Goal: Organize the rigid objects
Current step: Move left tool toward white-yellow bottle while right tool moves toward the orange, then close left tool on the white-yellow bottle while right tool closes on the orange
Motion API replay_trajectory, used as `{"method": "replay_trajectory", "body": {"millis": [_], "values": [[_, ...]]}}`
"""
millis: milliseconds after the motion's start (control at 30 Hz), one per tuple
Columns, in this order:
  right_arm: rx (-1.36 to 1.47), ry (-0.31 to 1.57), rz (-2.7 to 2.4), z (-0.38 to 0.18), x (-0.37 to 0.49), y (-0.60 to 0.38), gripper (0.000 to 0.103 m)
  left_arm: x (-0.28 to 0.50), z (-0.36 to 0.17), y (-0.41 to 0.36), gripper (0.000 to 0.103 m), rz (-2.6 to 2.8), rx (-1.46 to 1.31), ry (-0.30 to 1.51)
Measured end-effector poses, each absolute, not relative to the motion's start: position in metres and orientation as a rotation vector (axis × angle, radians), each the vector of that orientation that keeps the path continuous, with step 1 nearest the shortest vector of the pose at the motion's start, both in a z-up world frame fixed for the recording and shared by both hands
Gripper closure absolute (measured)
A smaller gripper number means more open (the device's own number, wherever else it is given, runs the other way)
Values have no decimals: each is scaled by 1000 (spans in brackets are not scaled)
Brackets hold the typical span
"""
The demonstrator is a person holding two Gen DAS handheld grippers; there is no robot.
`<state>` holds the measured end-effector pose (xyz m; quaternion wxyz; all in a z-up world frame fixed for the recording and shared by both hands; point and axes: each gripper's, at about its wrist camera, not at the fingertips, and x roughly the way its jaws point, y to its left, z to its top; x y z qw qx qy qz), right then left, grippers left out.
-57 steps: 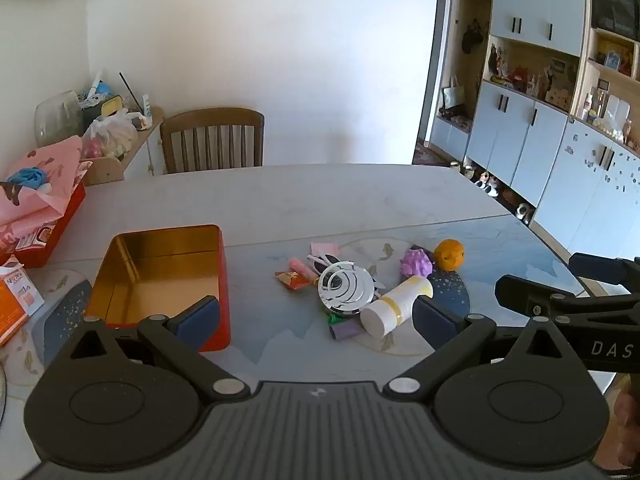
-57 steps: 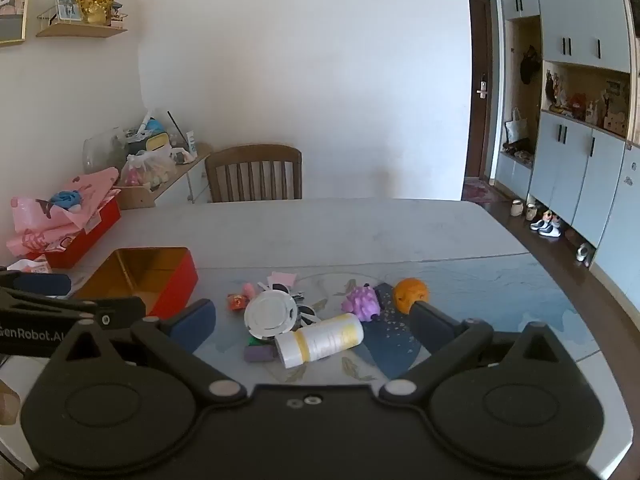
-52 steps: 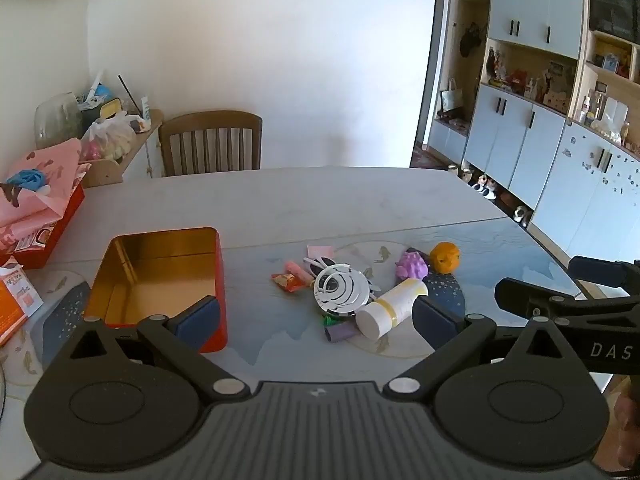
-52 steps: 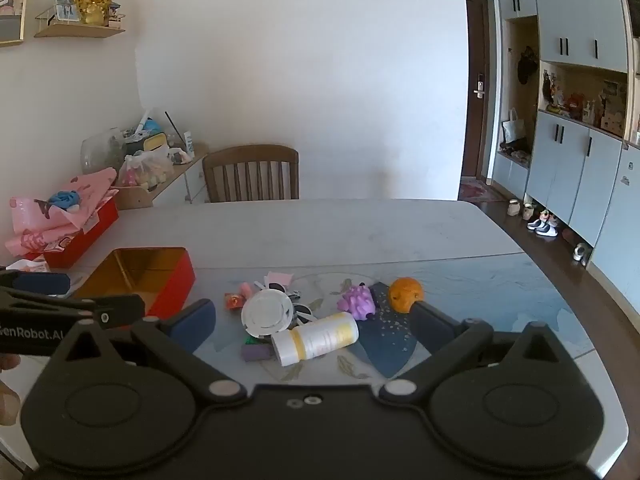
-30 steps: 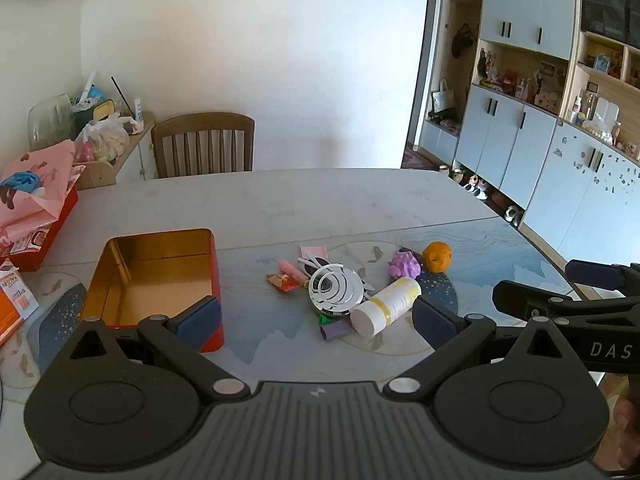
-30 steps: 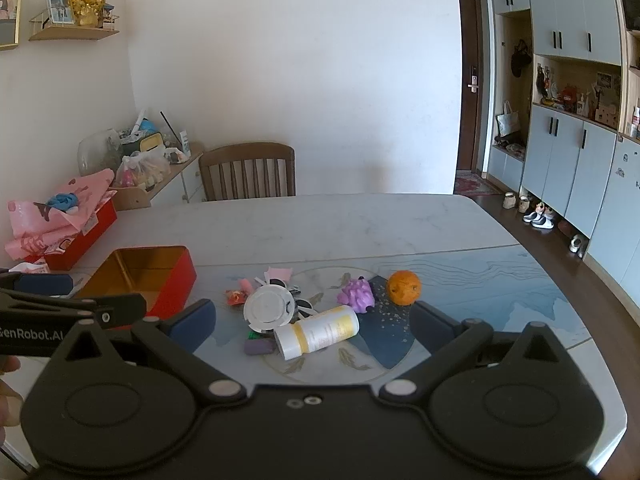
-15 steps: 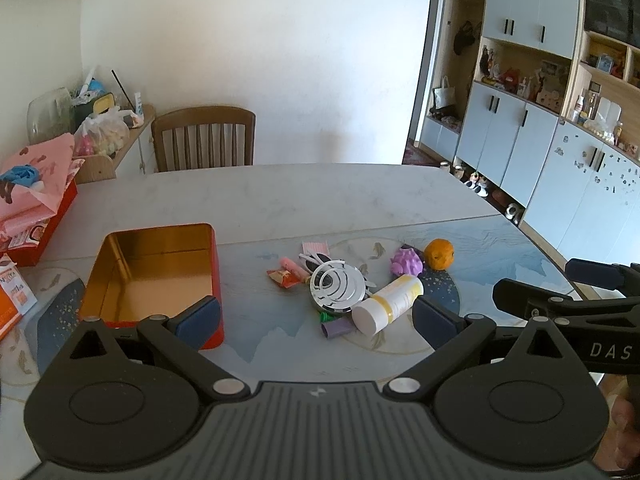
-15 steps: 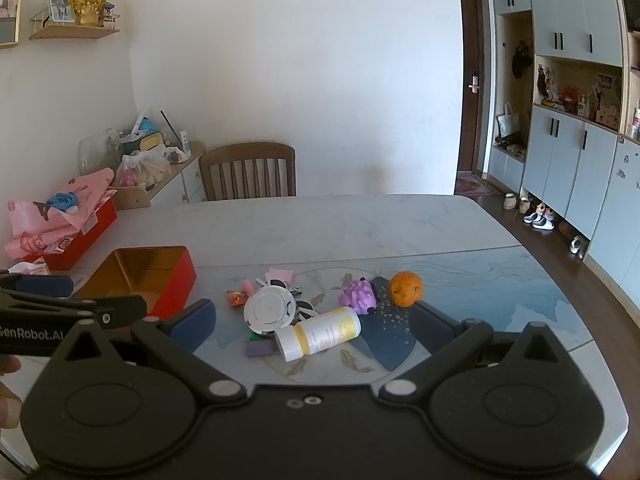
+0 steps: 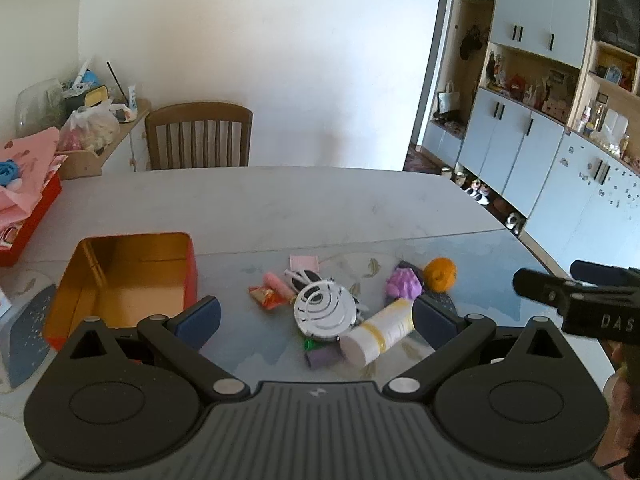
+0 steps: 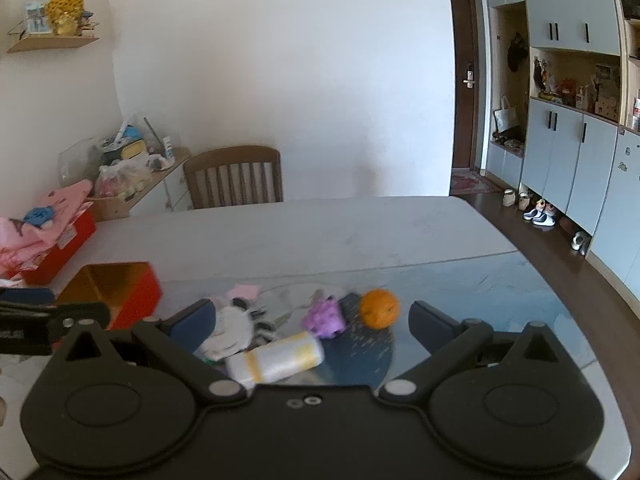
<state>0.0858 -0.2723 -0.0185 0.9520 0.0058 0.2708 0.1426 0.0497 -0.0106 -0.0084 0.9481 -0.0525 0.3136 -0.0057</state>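
A pile of small objects lies on the table: a white and yellow bottle (image 9: 378, 336) on its side, a white round spiral disc (image 9: 325, 311), a purple toy (image 9: 404, 284), an orange (image 9: 440, 275), a purple cylinder (image 9: 322, 358) and pink bits (image 9: 278, 285). An open red tin with a gold inside (image 9: 120, 280) stands to the left. My left gripper (image 9: 316, 318) is open and empty above the pile. My right gripper (image 10: 312, 320) is open and empty, over the bottle (image 10: 276, 360), purple toy (image 10: 324, 318) and orange (image 10: 379, 308); the tin (image 10: 116, 290) is at its left.
A wooden chair (image 9: 199, 136) stands at the table's far side. A red box with pink cloth (image 9: 24, 200) sits at the far left edge. Grey cabinets (image 9: 540, 152) line the right wall. The right gripper's side shows in the left wrist view (image 9: 580, 304).
Both grippers have moved closer to the pile. The right gripper has shifted right and lower, so the pile now sits between its fingers. Nothing on the table has moved.
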Motion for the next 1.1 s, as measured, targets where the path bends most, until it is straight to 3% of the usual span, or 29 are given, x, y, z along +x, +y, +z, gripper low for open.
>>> {"method": "replay_trajectory", "body": {"millis": [733,1100], "values": [[-122,697,425,-79,219,-318,2,138,-80,-76,0,-86,-42,774],[-215,808,521,-117,257,-307,18,177,-117,-112,0,-160,95,847]]}}
